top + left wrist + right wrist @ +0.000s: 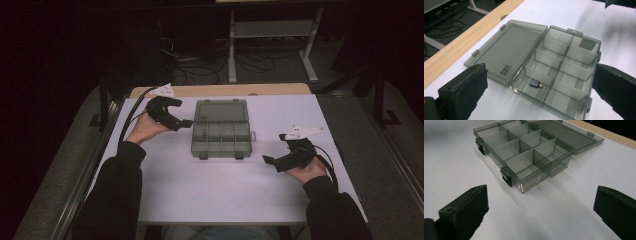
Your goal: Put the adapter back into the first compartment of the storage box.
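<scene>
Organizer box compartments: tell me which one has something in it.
In the left gripper view, the compartment nearest the camera on the lid side of the organizer box holds a small dark adapter. The other compartments look empty.

We see a box [541, 65] of smoky, translucent, glossy plastic on a smooth matt white table [210, 190] with pale wood along its far edge; both grippers' pads [471, 85] look rough, black, matt.
</scene>
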A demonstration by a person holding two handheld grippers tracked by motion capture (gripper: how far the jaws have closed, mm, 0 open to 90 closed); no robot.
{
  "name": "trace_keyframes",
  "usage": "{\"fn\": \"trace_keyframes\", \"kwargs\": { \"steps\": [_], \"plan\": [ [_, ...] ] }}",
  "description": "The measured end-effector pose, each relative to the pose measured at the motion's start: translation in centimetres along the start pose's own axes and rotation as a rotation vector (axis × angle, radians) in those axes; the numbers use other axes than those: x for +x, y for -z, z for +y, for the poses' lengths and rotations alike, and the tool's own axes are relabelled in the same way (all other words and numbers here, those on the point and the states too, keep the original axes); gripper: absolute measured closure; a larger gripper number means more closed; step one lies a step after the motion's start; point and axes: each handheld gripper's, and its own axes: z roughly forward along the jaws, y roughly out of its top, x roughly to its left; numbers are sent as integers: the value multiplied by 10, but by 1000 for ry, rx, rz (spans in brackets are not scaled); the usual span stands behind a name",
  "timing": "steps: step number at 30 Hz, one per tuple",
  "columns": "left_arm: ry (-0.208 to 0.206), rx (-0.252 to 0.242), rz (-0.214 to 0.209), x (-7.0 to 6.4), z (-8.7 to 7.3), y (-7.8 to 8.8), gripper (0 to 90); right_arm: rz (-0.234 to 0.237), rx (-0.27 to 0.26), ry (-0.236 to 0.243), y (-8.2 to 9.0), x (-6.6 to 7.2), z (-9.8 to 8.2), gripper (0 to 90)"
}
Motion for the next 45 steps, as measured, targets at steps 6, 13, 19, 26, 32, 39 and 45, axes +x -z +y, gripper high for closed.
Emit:
{"fn": "trace_keyframes", "kwargs": {
  "steps": [6, 13, 19, 26, 32, 39, 45],
  "plan": [
    [11, -6, 0, -9, -11, 7, 0, 1, 5, -1, 0, 1, 0, 0],
    [-1, -20, 15, -20, -18, 19, 0, 2, 7, 0, -1, 2, 0, 0],
    [9, -34, 35, -20, -20, 28, 0, -3, 6, -3, -1, 1, 0, 0],
    [8, -27, 70, -24, -25, 36, 0, -4, 2, 1, 0, 1, 0, 0],
    [29, -36, 95, -22, -33, 46, 0, -2, -1, 1, 1, 1, 0, 0],
    [35, -32, 92, -21, -43, 54, 0, -3, 2, 1, 0, 1, 0, 0],
    [48, -37, 108, -22, -52, 62, 0, -7, 1, 1, 1, 2, 0, 0]
  ]
}}
